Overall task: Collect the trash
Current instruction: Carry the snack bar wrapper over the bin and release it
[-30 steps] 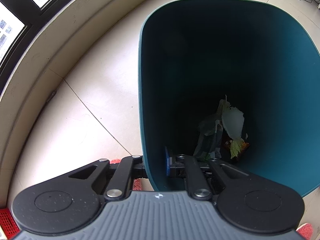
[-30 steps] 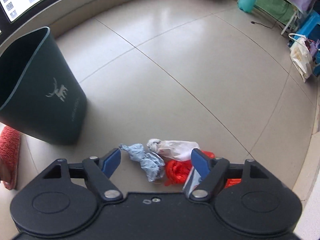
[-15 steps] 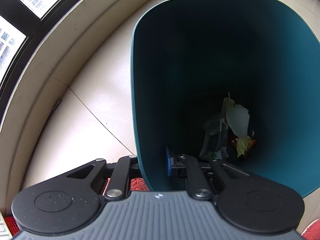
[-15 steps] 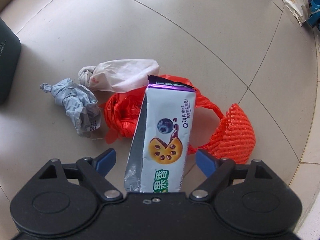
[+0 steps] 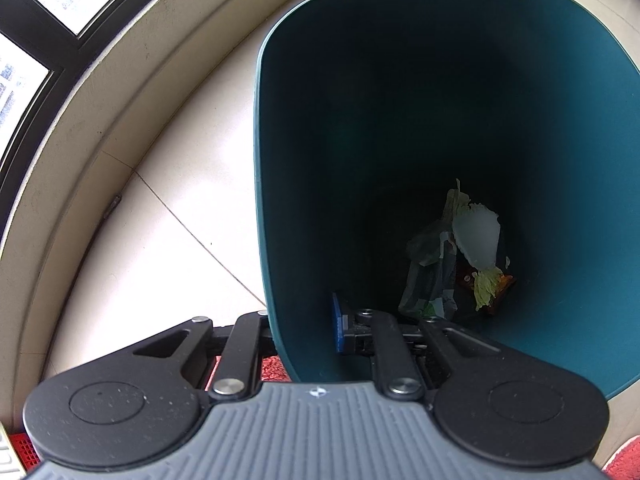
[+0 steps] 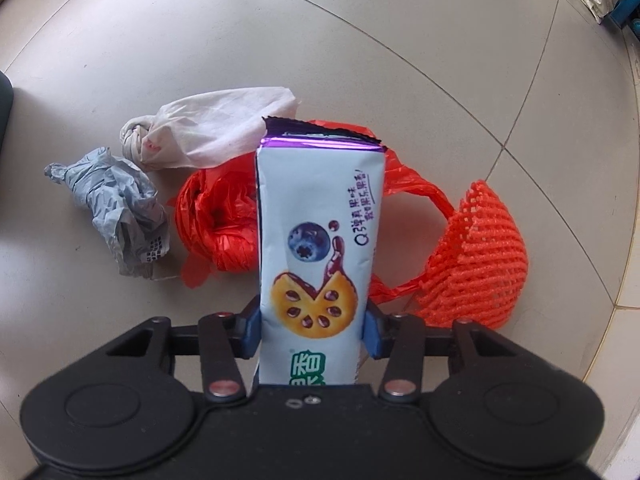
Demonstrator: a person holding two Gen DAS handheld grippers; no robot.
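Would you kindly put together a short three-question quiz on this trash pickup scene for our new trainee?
1. True or false: the right hand-held gripper is shut on the snack wrapper.
2. What does the left hand-held gripper clamp: (a) the trash bin wall, (b) a tissue, (c) nothing?
3. Which colour is the foam fruit net on the floor?

Key: 1 true; 2 a; 3 orange.

I count one bin (image 5: 400, 120), one snack wrapper (image 6: 320, 232), two crumpled tissues (image 6: 208, 132), one red bag (image 6: 220, 216) and one foam net (image 6: 476, 256).
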